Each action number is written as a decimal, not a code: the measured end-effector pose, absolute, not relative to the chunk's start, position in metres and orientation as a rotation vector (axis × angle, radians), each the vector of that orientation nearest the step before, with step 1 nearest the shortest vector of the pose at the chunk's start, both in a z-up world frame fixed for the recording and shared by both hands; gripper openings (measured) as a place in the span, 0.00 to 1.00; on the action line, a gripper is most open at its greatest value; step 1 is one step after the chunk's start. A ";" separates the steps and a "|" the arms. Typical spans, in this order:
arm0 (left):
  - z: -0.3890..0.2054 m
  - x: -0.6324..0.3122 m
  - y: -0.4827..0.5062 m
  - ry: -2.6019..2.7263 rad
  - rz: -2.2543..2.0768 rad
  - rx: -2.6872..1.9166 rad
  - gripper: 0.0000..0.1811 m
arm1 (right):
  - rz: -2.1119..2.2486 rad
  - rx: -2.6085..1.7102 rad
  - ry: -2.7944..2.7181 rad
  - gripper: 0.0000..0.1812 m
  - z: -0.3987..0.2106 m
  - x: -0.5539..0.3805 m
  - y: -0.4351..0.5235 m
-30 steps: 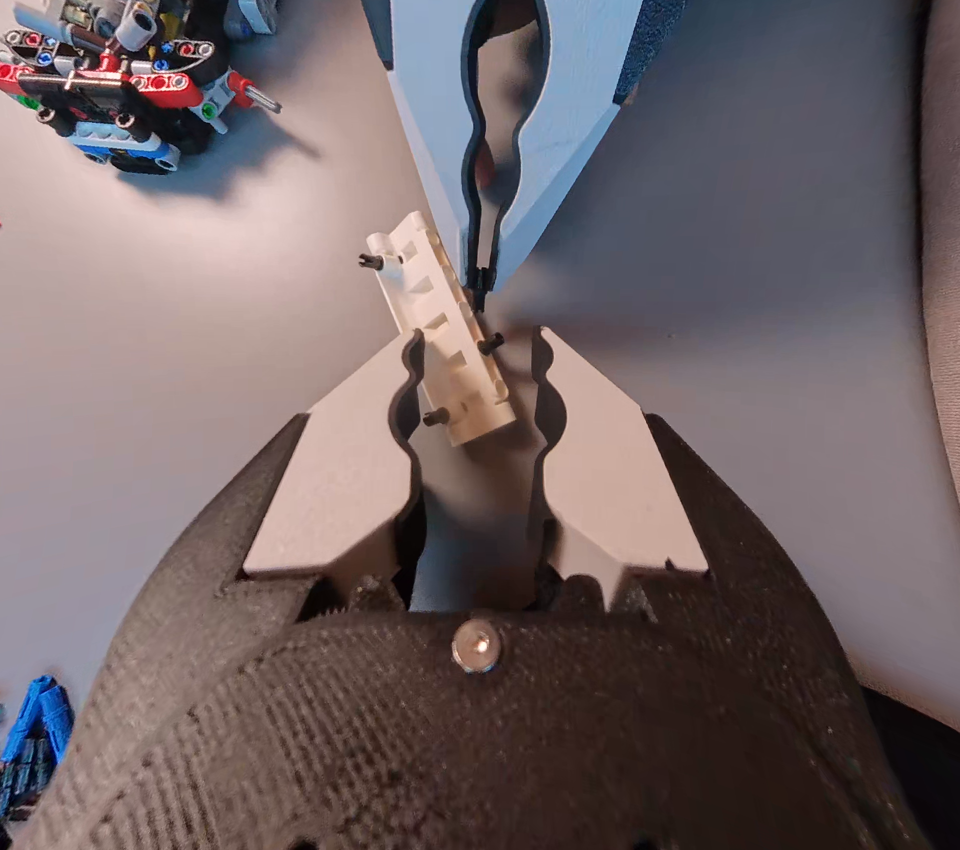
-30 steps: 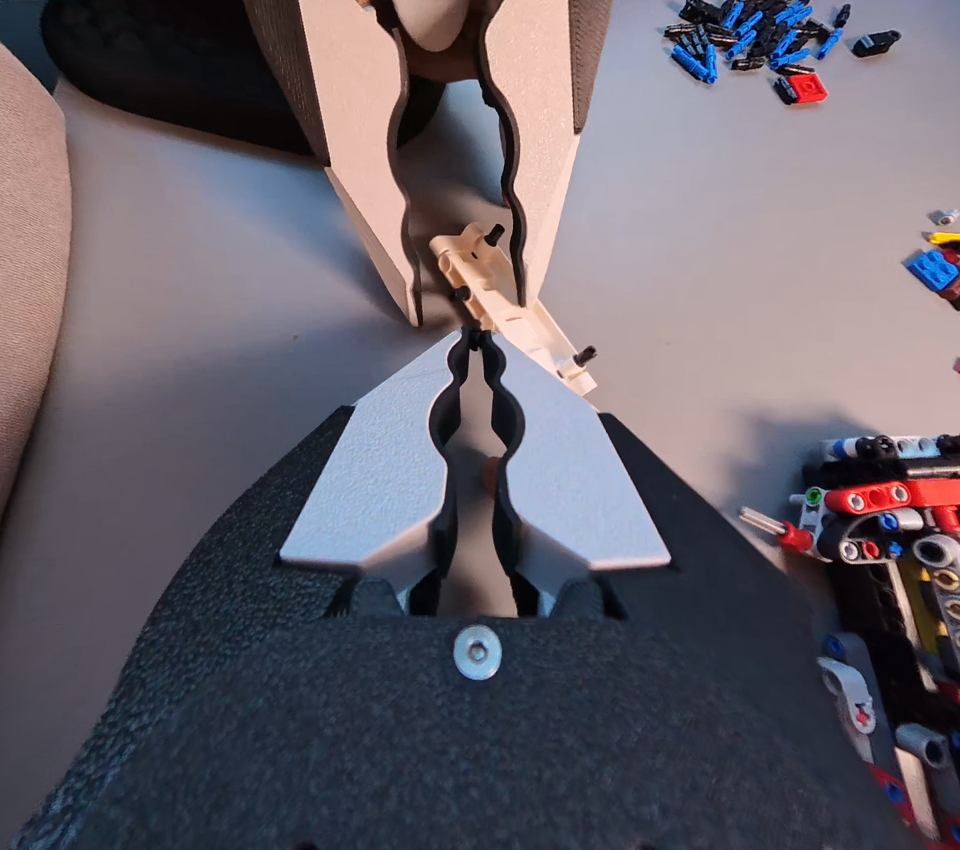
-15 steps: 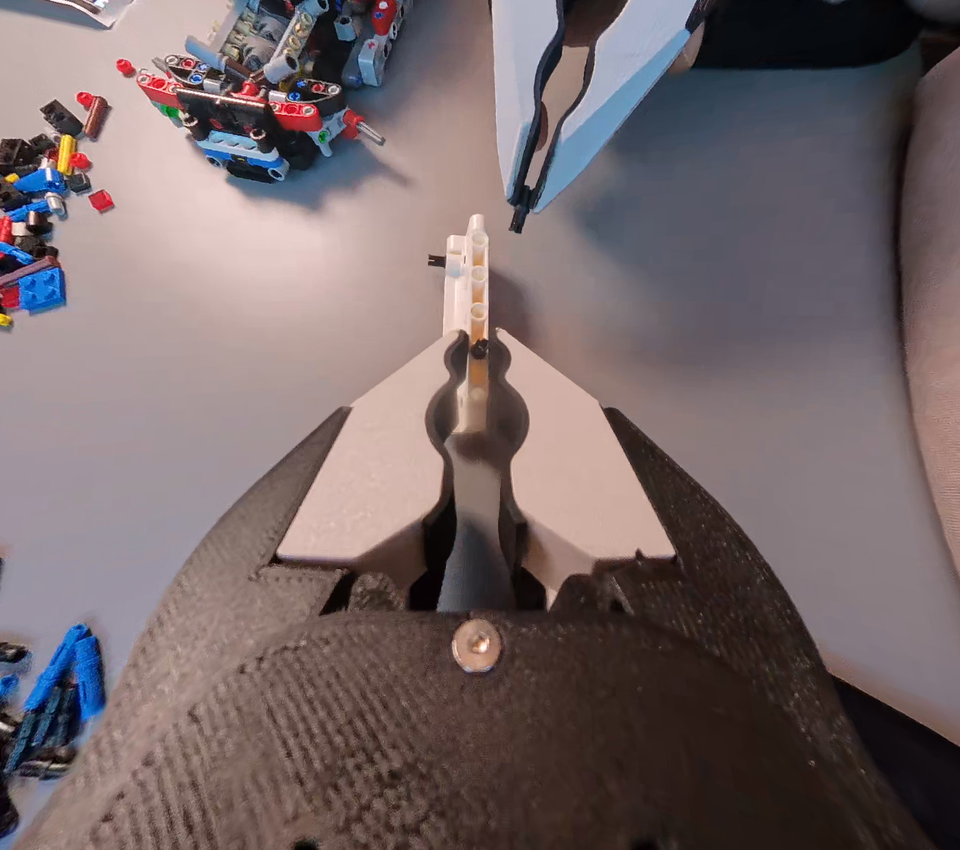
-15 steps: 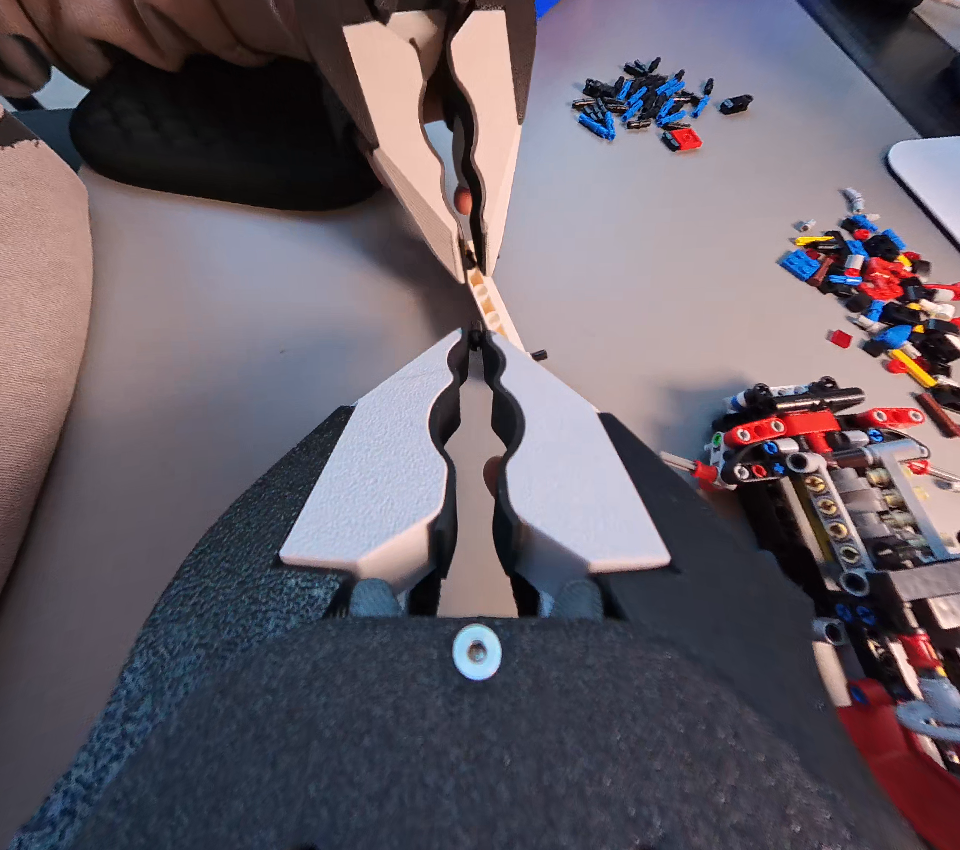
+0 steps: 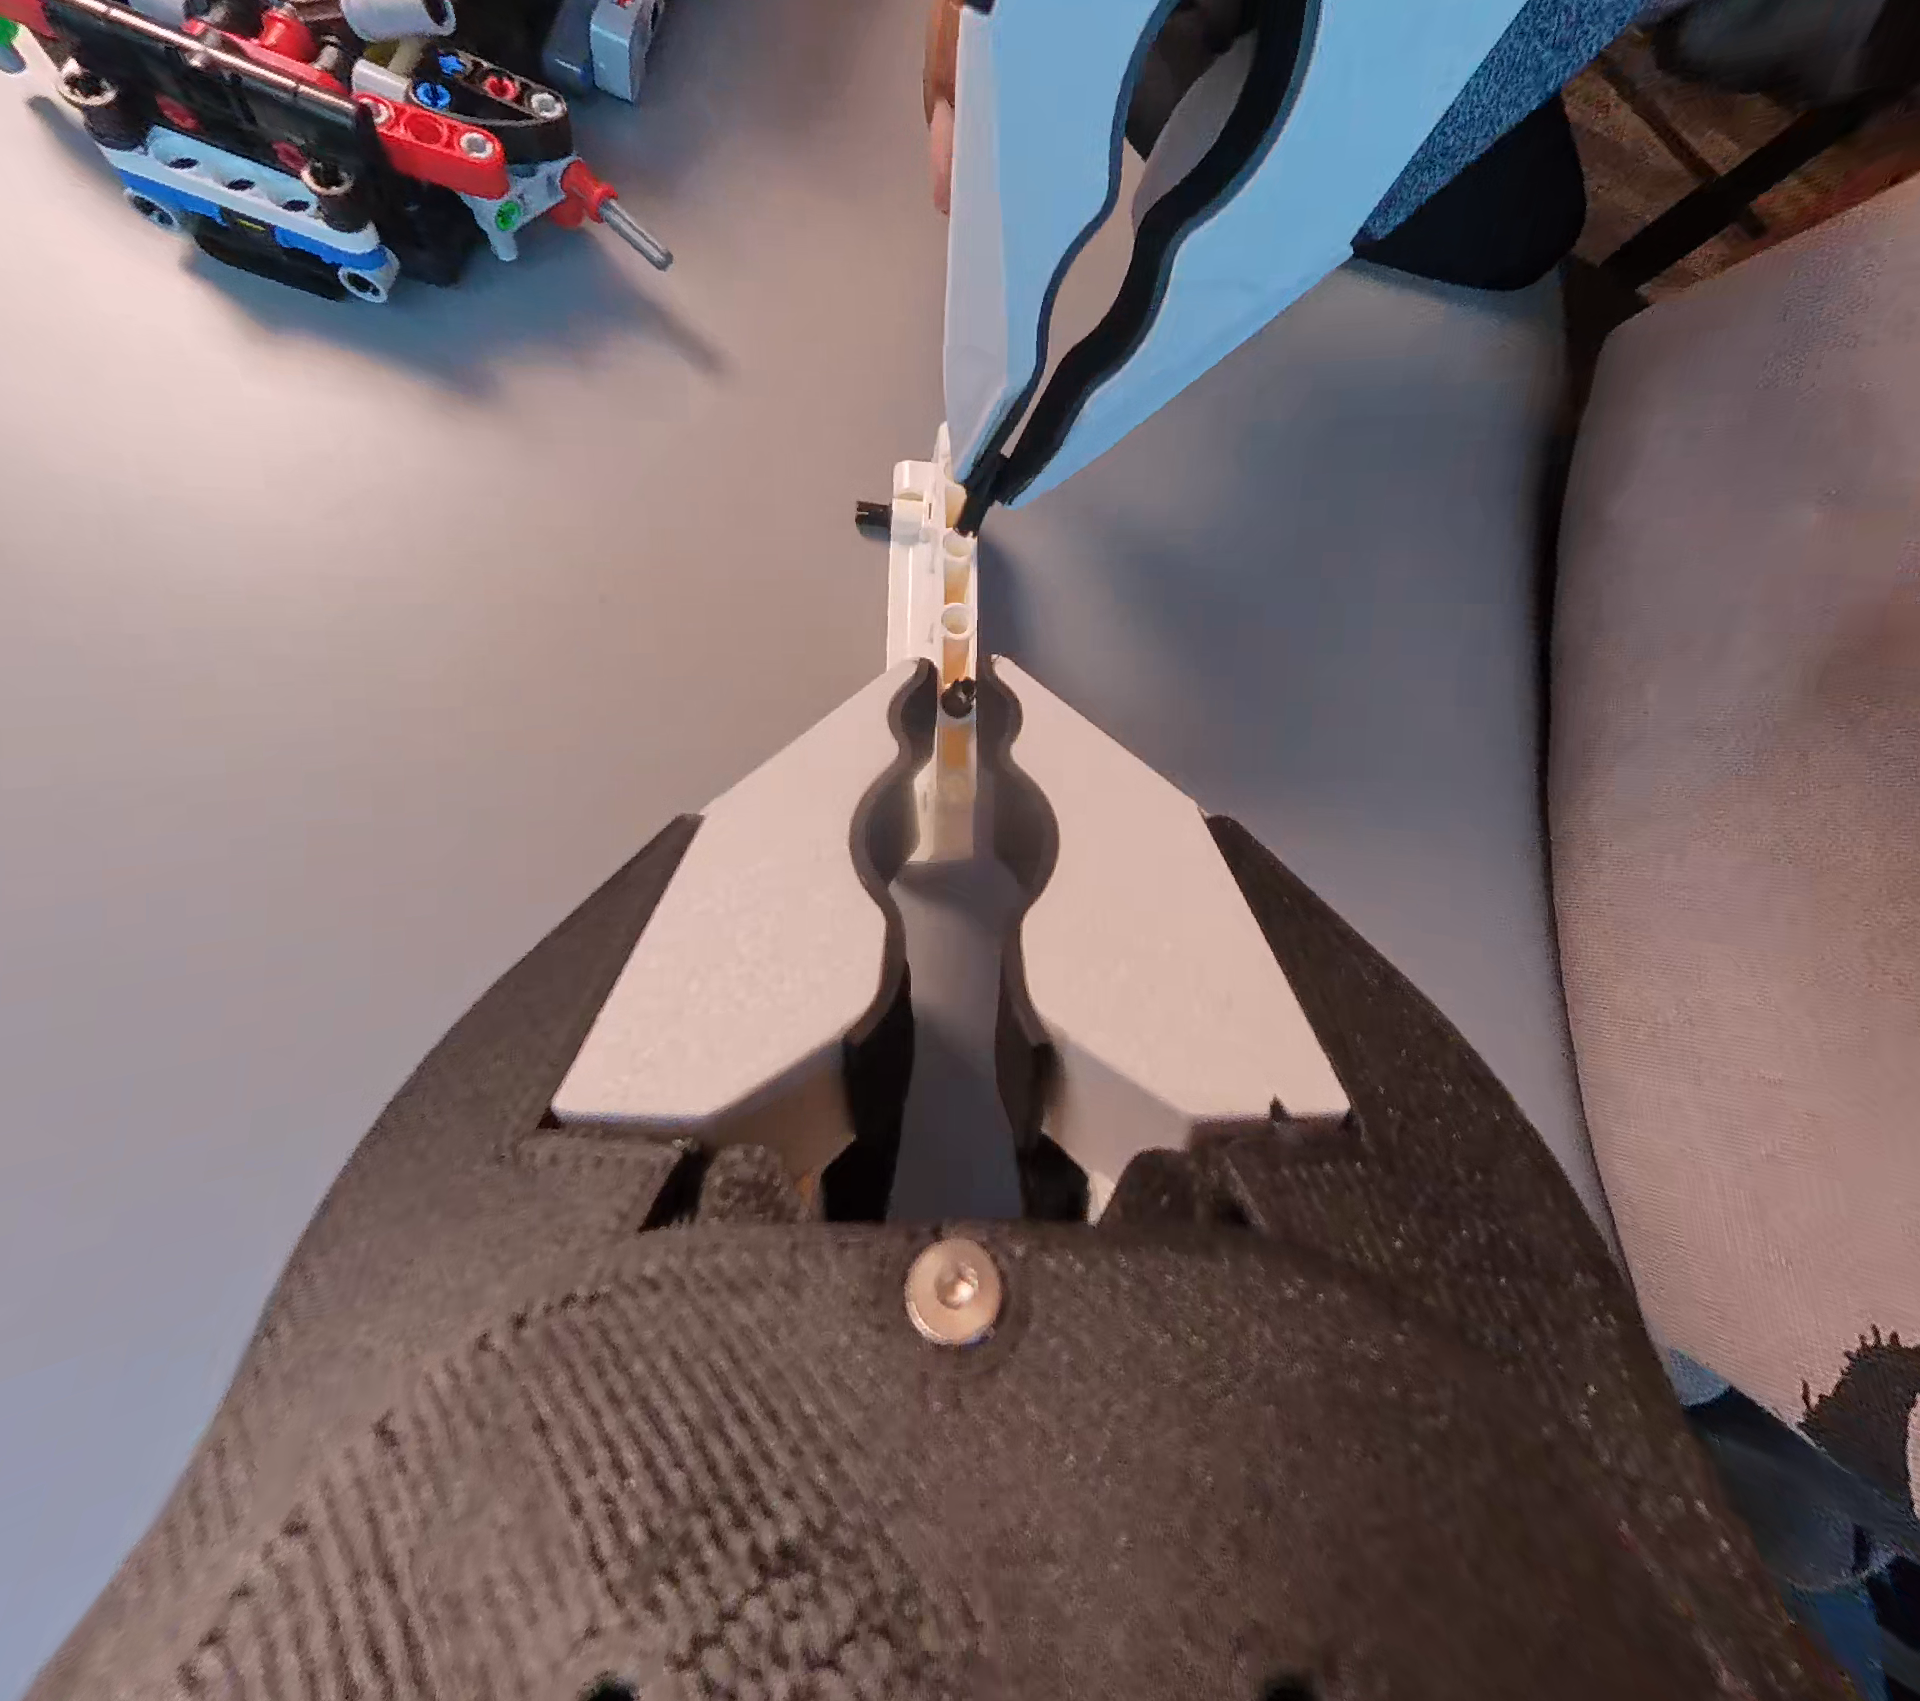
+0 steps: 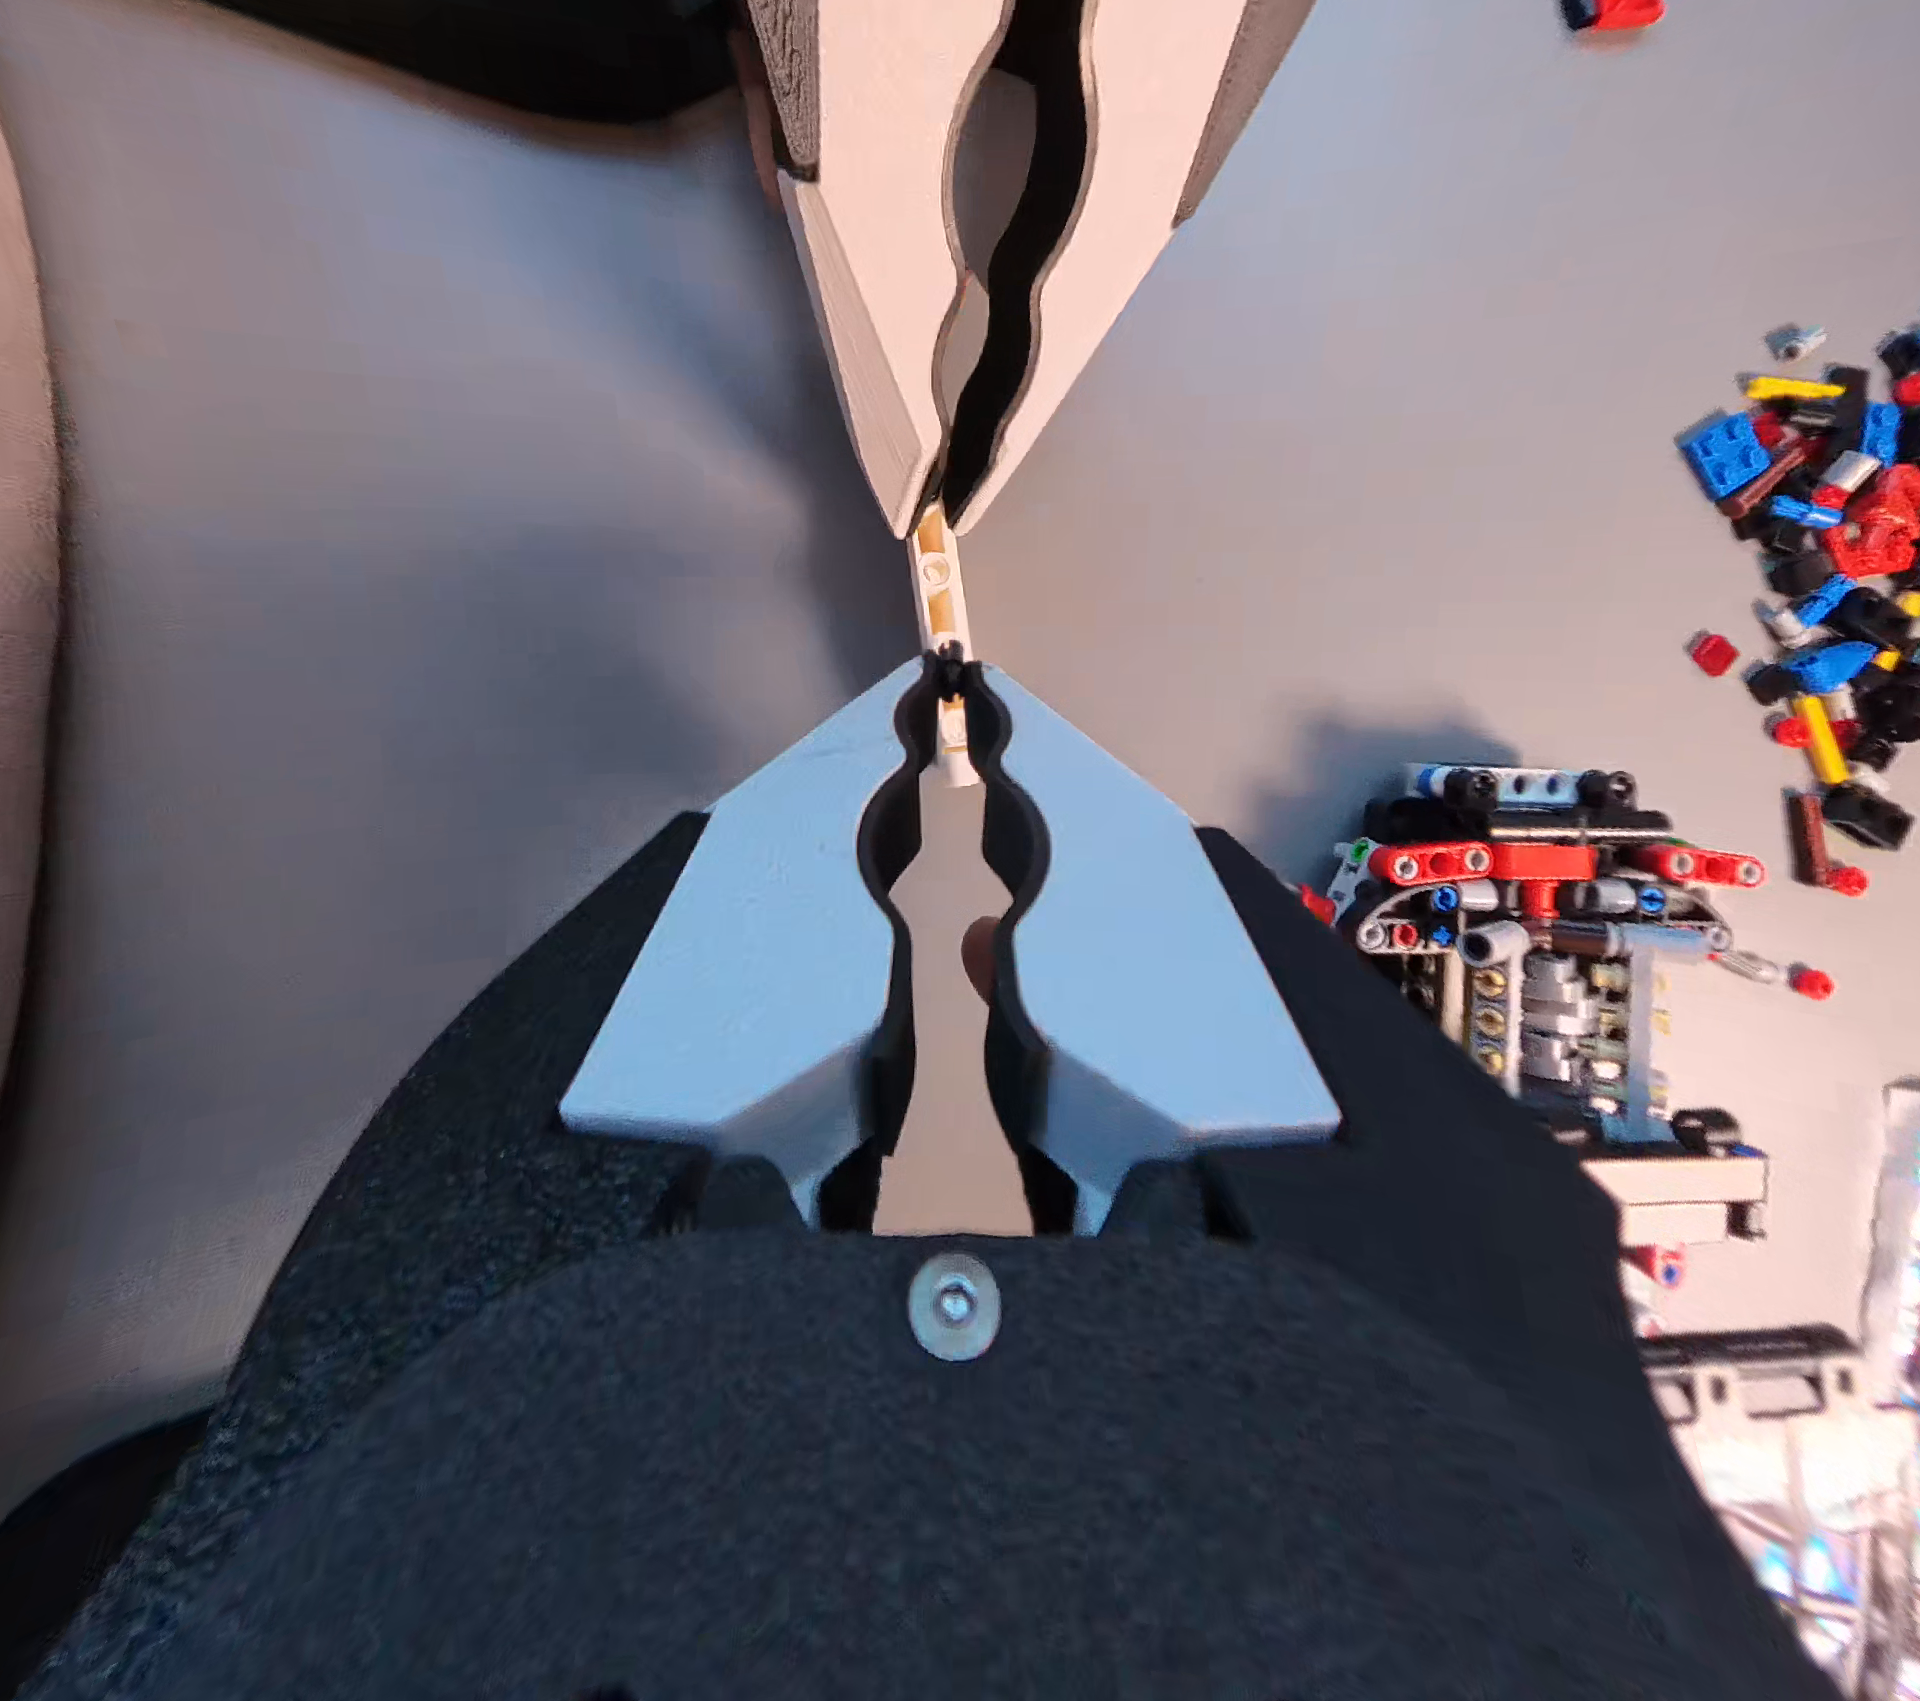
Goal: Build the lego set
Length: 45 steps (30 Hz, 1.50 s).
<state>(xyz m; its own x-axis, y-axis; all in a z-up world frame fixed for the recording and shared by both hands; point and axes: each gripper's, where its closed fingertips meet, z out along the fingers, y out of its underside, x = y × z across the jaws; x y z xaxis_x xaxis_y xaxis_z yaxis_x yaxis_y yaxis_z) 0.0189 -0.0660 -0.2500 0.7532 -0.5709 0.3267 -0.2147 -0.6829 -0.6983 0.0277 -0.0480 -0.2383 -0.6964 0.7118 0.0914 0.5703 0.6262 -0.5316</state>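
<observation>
1. Between the two sets of fingertips, a white Technic beam (image 5: 928, 612) hangs above the grey table (image 5: 416, 612); the left gripper (image 5: 954, 677) is clamped on its near end, apparently to steady it.
2. The right gripper (image 6: 949, 672) pinches a small black pin (image 6: 948, 675) at the beam's far end, fingers closed on it, probably to press it into a hole.
3. The left wrist view alone shows another black pin (image 5: 873, 513) sticking out sideways from the beam.
4. The right wrist view alone shows the loose brick pile (image 6: 1839, 550) right of that gripper, beyond the half-built model (image 6: 1538, 945).
</observation>
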 end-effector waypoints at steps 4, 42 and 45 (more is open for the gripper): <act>-0.250 0.021 -0.063 0.612 -0.737 -2.283 0.03 | 0.511 -0.995 -2.717 0.01 -0.242 0.029 -0.045; -0.250 0.022 -0.058 0.597 -0.911 -2.220 0.03 | -0.084 -0.543 -3.024 0.01 -0.247 0.033 -0.054; -0.250 0.021 -0.056 0.585 -0.920 -2.218 0.03 | 0.077 -0.680 -2.983 0.01 -0.246 0.032 -0.050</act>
